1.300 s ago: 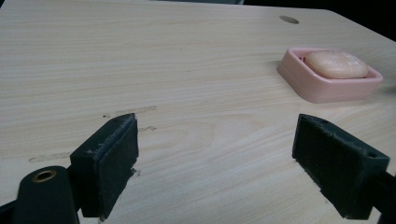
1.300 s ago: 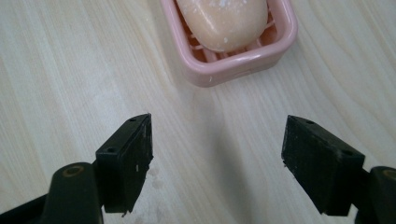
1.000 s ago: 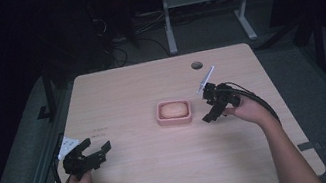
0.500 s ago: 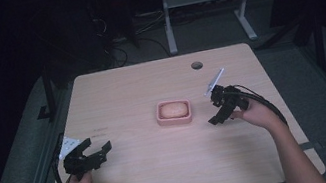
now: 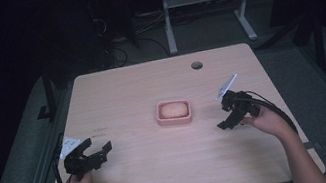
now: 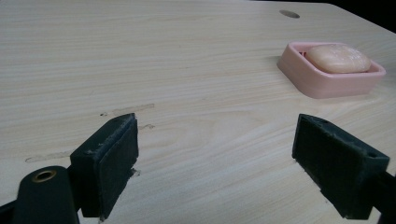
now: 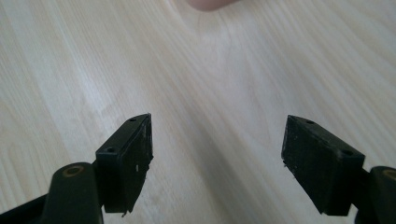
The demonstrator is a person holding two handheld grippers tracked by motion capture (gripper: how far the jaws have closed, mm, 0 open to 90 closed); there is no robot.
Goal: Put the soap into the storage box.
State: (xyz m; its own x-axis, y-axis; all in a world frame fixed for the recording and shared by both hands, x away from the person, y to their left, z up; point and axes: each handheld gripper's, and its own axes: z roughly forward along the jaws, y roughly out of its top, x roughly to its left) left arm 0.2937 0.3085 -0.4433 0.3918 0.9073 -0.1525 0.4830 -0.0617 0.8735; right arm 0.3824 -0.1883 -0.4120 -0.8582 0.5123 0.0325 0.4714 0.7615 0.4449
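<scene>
A pink soap dish (image 5: 174,120) sits at the middle of the wooden table (image 5: 140,88), with a pale bar of soap (image 5: 173,110) lying in it. In the left gripper view the dish (image 6: 322,84) and soap (image 6: 337,58) lie ahead to the right. My left gripper (image 5: 96,150) rests near the table's front left, open and empty (image 6: 215,168). My right gripper (image 5: 224,120) hovers to the right of the dish, open, jaws wide over bare wood (image 7: 217,163). A corner of the dish (image 7: 208,4) peeks in at the top of the right gripper view.
A round cable hole (image 5: 196,65) lies near the table's far right edge. Beyond the table stand a desk frame (image 5: 168,24) and loose cables on a dark floor. Faint scuff marks (image 6: 126,111) show on the wood ahead of the left gripper.
My right gripper has drawn back from the dish, to the right and toward the front edge. The left gripper has stayed put.
</scene>
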